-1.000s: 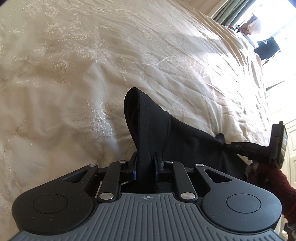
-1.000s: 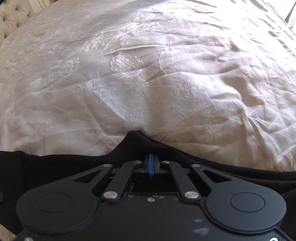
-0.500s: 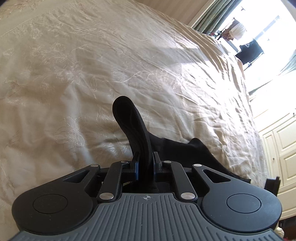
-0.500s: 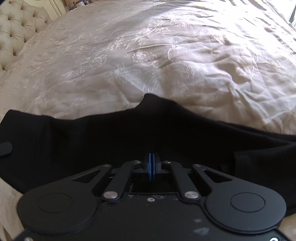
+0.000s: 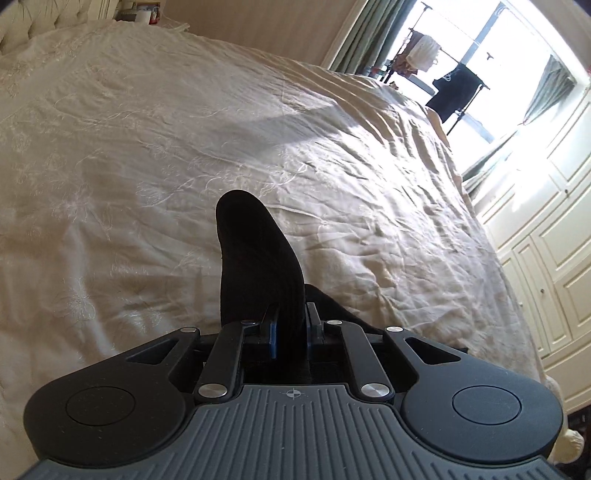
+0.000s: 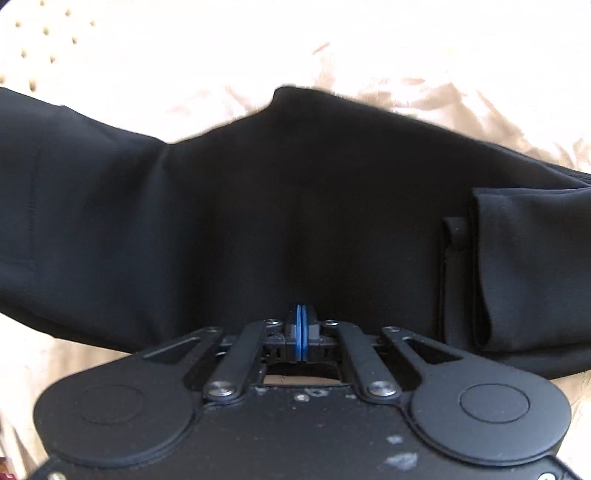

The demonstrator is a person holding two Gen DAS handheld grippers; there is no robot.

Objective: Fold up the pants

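The black pants [image 6: 258,206] hang as a wide sheet in the right wrist view, above the cream bedspread [image 6: 369,48]. A doubled-over part of them [image 6: 517,266] shows at the right. My right gripper [image 6: 300,328] is shut, its blue pads pressed together on the pants' lower edge. In the left wrist view my left gripper [image 5: 290,325] is shut on a thick fold of the pants [image 5: 255,258], which stands up between the fingers over the bedspread [image 5: 184,147].
The bed is wide, covered in embroidered cream fabric. A tufted headboard [image 5: 22,22] is at far left. A window with a clothes rack [image 5: 454,85] and white cabinet doors [image 5: 546,258] are at the right, past the bed's edge.
Both grippers have lifted with the pants held. In the right wrist view the black cloth now fills most of the frame. The left view now shows more of the room.
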